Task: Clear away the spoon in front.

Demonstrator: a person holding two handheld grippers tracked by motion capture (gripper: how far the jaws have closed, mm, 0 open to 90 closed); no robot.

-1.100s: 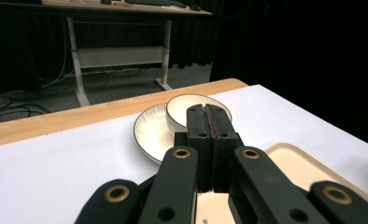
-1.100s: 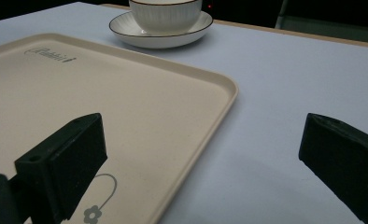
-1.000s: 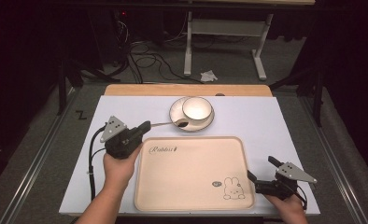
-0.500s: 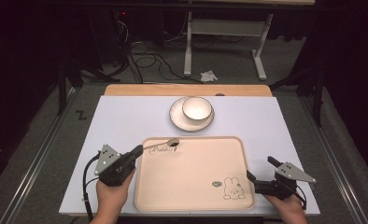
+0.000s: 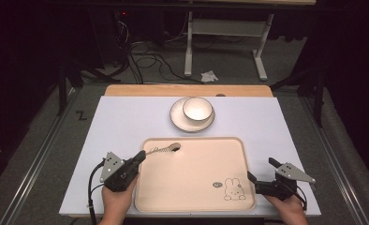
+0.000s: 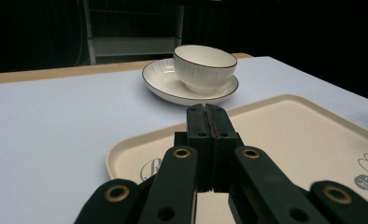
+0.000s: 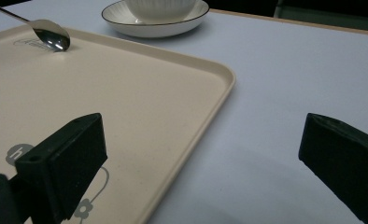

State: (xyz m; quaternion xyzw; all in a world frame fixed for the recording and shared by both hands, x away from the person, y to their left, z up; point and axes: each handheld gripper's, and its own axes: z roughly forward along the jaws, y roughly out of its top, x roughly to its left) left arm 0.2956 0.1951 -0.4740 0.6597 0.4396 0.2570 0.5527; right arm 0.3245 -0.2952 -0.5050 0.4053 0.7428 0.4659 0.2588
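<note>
My left gripper (image 5: 141, 156) is shut on the handle of a metal spoon (image 5: 163, 150) at the left edge of the cream tray (image 5: 196, 187). The spoon's bowl (image 7: 52, 38) rests low over the tray's far left corner, by the printed lettering. In the left gripper view the jaws (image 6: 205, 114) are pressed together, and the spoon itself is hidden behind them. My right gripper (image 5: 261, 169) is open at the tray's near right corner, above the white table, with nothing between its fingers (image 7: 74, 149). A white bowl (image 5: 197, 108) sits upright on a saucer (image 5: 179, 120) beyond the tray.
The tray (image 7: 126, 102) has a low raised rim and a rabbit print (image 5: 232, 189) near its right front corner. A wooden strip (image 5: 187, 90) edges the table's far side. Beyond it, the dark floor holds cables and a metal frame (image 5: 225, 33).
My left gripper has come back from the bowl toward the near side and lower, carrying the spoon to the tray's far left corner. The right gripper has stayed put.
</note>
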